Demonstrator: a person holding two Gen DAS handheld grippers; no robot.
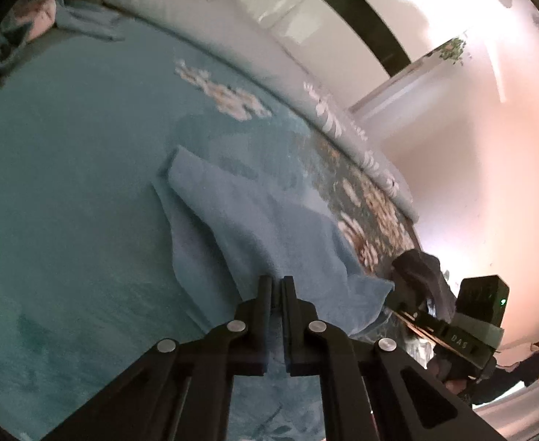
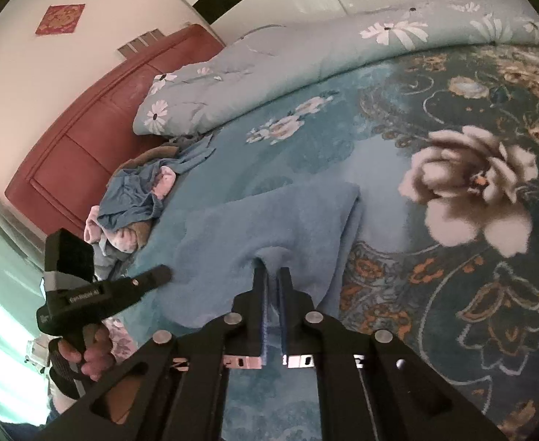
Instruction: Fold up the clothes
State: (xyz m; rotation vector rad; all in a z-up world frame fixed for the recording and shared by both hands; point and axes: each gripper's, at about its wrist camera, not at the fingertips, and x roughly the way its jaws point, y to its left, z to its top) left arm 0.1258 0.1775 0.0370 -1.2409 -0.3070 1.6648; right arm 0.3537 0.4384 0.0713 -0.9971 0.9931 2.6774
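Left gripper pinches the near hem of the light blue cloth, which drapes soft and limp onto the bed. Right gripper clamps another hem; hold edges, since it sags.

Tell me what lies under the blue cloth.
The blue cloth, pinched by the left gripper and right gripper, drapes onto the floral bedspread. Whatever lies beneath its folds is covered.

You see a floral blanket covering the bed. A daisy quilt lies along its far edge. A red headboard stands behind.
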